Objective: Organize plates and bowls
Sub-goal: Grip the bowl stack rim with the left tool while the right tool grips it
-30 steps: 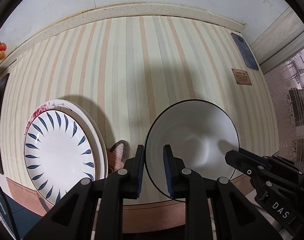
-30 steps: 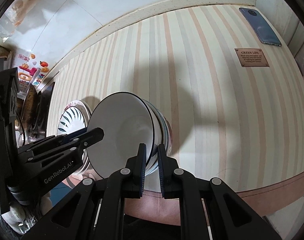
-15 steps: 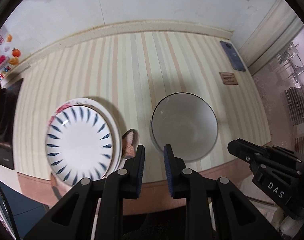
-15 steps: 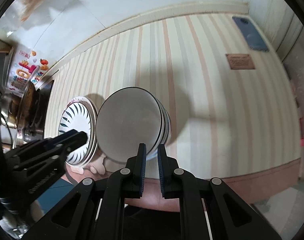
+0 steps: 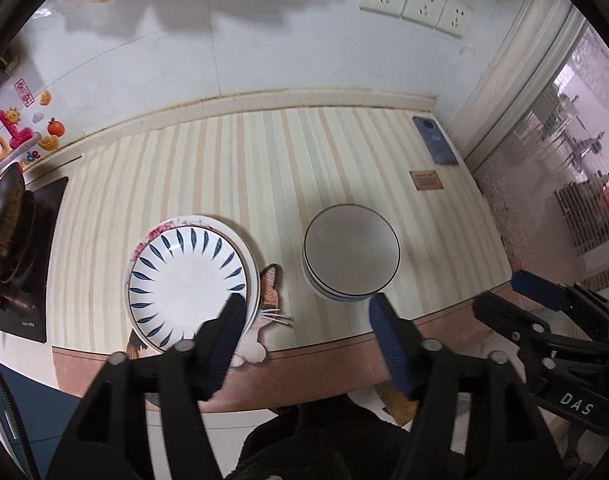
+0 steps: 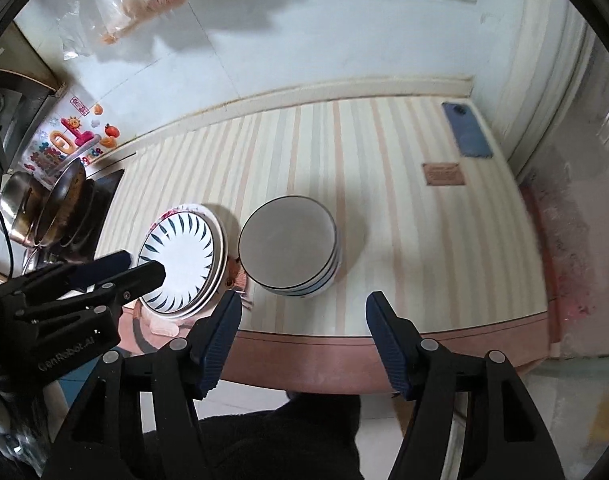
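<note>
On the striped cream-and-tan countertop (image 5: 232,168) you have two stacks, set near the front edge and well apart from the back wall.

Item one: stack of white bowls with thin dark rims (image 5: 350,254), nested upright. From your right wrist view the side of the stack (image 6: 292,248) shows about three rims; the exact count cannot be told.

Item two: stack of round plates (image 5: 188,280) just left of the bowls, not touching them. The top one is a white plate with dark blue leaf strokes around its rim; beneath it a larger plate with a pink floral edge shows. At least two plates; more cannot be told.

Item three: one cat-shaped mat (image 5: 270,292), lying flat, partly under the plates and reaching toward the gap between the stacks.

Item four: one blue phone (image 5: 434,140), flat at the far right corner. One small brown label (image 5: 426,180) is stuck just in front of it.

Item five: three white wall sockets (image 5: 416,8) in a row above the counter.

Item six: one dark frying pan (image 5: 0,224) at the far left.

Your left gripper (image 5: 304,308) is spread wide and holds nothing, out in front of the counter's front edge. Your right gripper (image 6: 302,306) is likewise wide apart and empty, clear of both stacks.
</note>
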`<state>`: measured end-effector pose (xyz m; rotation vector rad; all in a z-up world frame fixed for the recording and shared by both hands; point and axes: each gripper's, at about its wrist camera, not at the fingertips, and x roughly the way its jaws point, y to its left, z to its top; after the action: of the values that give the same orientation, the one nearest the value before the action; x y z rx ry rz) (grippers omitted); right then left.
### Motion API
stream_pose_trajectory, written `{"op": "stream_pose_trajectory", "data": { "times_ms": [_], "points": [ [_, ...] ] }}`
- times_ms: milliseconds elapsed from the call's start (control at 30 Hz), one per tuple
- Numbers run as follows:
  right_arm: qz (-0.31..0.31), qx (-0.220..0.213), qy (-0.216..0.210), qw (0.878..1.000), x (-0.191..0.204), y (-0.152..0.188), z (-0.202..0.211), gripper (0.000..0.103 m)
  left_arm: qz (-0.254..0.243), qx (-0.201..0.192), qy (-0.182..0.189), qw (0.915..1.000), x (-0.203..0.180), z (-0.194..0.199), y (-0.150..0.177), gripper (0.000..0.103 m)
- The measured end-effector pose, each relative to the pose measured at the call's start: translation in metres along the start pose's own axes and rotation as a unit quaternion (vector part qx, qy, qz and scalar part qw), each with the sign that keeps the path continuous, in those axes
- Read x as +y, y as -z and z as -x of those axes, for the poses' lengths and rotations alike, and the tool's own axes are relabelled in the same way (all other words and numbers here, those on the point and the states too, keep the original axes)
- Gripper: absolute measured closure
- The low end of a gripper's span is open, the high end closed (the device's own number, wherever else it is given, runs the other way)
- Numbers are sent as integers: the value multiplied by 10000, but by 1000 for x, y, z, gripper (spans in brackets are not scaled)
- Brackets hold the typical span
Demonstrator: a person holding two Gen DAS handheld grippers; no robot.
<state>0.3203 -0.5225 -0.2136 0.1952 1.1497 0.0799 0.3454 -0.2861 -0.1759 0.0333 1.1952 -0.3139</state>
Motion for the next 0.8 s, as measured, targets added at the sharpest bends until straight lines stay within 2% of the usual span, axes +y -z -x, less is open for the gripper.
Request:
{"op": "stream_pose_trajectory", "data": {
  "times_ms": [133, 200, 400, 533, 667, 800],
  "points": [
    [-23, -172, 112, 9998, 2, 4, 22, 27, 39, -97, 77, 9999, 3, 12, -2, 38],
    [-44, -239, 184, 9995, 1, 4, 29, 26, 38, -129, 122, 9998, 4, 16, -3, 28],
    [-243, -343, 239, 9988, -6, 0, 38, 21, 58, -86, 231, 9997, 4, 11, -10, 27],
    [-366, -320, 174, 9987, -14, -5, 30, 20, 184, 181, 390, 9989, 7, -14, -19, 27],
    [-570, -168, -113, 9982, -30, -14, 2, 18, 443, 569, 721, 9948, 16, -57, -31, 27],
    [-1035, 237, -800, 9911, -59, -22, -51, 18, 674, 1083, 1139, 9853, 21, -108, -42, 27]
  ]
}}
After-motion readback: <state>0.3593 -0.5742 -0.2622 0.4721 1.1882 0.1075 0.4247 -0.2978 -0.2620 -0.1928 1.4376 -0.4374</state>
